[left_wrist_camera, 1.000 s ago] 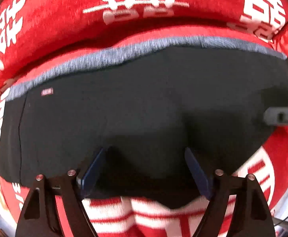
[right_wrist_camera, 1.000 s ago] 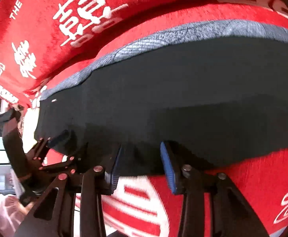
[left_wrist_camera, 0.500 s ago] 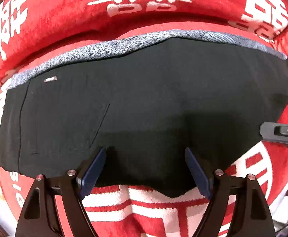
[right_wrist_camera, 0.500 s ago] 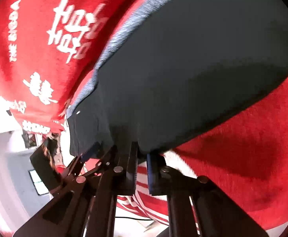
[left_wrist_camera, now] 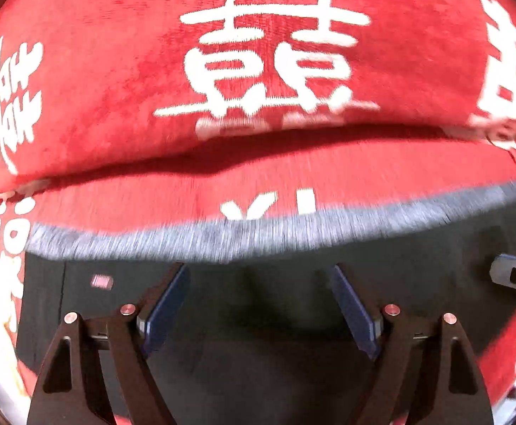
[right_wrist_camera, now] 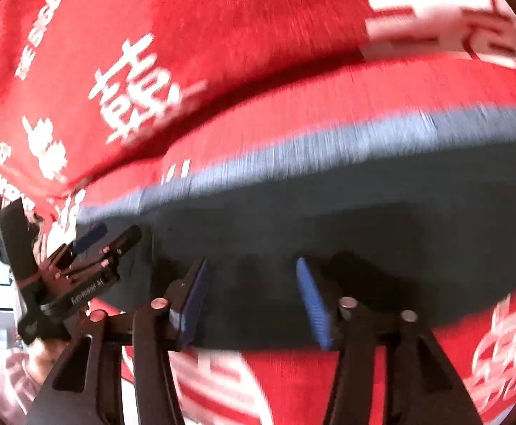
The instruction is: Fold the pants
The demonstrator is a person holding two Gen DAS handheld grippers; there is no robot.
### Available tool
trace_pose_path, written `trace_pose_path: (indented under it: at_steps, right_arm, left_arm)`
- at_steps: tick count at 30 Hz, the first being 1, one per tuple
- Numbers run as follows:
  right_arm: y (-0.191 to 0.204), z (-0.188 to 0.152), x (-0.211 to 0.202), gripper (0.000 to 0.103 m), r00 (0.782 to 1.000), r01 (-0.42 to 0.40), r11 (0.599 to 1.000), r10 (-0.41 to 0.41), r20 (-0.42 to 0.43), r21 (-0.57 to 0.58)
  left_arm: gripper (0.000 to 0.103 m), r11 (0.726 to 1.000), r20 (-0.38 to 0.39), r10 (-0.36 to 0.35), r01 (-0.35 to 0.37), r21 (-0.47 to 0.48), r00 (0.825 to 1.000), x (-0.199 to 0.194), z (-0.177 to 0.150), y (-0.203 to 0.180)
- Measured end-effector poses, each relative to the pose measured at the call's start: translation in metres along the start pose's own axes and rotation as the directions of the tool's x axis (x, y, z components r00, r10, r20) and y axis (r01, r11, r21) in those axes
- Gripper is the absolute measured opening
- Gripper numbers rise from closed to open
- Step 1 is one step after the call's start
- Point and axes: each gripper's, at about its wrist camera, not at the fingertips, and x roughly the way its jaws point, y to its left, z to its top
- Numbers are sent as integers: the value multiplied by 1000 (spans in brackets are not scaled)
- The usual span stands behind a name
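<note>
The black pants (left_wrist_camera: 258, 318) lie folded flat on the red blanket (left_wrist_camera: 258, 163), and their grey waistband (left_wrist_camera: 222, 239) is the far edge. I use this waistband as the landmark.

The left gripper (left_wrist_camera: 258, 304) hovers over the black cloth just on the near side of the waistband. Its jaws stand wide apart and hold nothing. The right gripper (right_wrist_camera: 250, 301) is also on the near side of the waistband, above the cloth. Its jaws have just been opening; the cloth lies under them, but no fold is pinched between the blue pads (right_wrist_camera: 311, 301), so it is released too.

In my judgement the fold is made and the step in hand is to let go and smooth or check it. To do this well, both grippers should lift straight up from the cloth, so the pads do not drag the top layer away from the waistband. If the edges do not meet, take the near edge with both grippers together and pull evenly, parallel to the waistband.

Some things are hard to see. Both pictures are blurred, so the small label (left_wrist_camera: 102, 281) near the waistband cannot be read. The near edge of the pants is hidden behind the gripper arms in the left view. How many layers lie under the top one I cannot tell.
</note>
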Motion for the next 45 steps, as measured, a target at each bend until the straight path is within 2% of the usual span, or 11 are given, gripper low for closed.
trace_pose_path:
  at_steps: [4, 6, 9, 14, 19, 29, 34, 40, 41, 43, 45]
  right_arm:
    - [-8, 30, 28, 49, 995, 95, 994, -97, -23, -60]
    - [-19, 31, 36, 39, 989, 141, 987, -144, -31, -79]
    - [-35, 29, 19, 39, 986, 168, 985, -168, 17, -35]
    - [-70, 19, -8, 42, 995, 100, 987, -102, 10, 128]
    - [-92, -10, -36, 48, 998, 62, 982, -66, 13, 177]
    - [-153, -69, -78, 49, 999, 30, 947, -37, 14, 320]
    - [-197, -70, -111, 49, 984, 115, 915, -159, 85, 387]
    - [-271, -52, -139, 49, 941, 149, 812, -292, 172, 564]
    - [-279, -47, -139, 48, 939, 137, 808, -290, 184, 574]
    - [-291, -38, -138, 15, 945, 119, 808, -271, 184, 578]
    - [-285, -28, -144, 15, 942, 114, 835, -263, 209, 538]
  left_arm:
    - [85, 999, -63, 40, -39, 5, 997, 34, -2, -7]
    - [90, 999, -12, 53, -52, 9, 999, 31, -12, -6]
    - [90, 998, -35, 55, -54, 25, 998, 28, -19, -4]
    - [90, 994, -64, 108, -105, 43, 992, 7, -23, -9]
    - [90, 998, -71, 55, -52, 43, 996, -24, -34, -34]
    - [90, 988, -106, -54, 68, 137, 993, -37, -48, -149]
    - [90, 988, -92, -74, 86, 127, 993, -37, -36, -192]
    - [90, 991, -128, -26, 43, 128, 991, -8, -35, -218]
    - [90, 992, -125, -20, 35, 118, 992, -6, -37, -219]
    - [90, 994, -117, -22, 34, 101, 993, -7, -39, -218]
    - [90, 994, -113, -22, 34, 100, 993, -6, -40, -218]
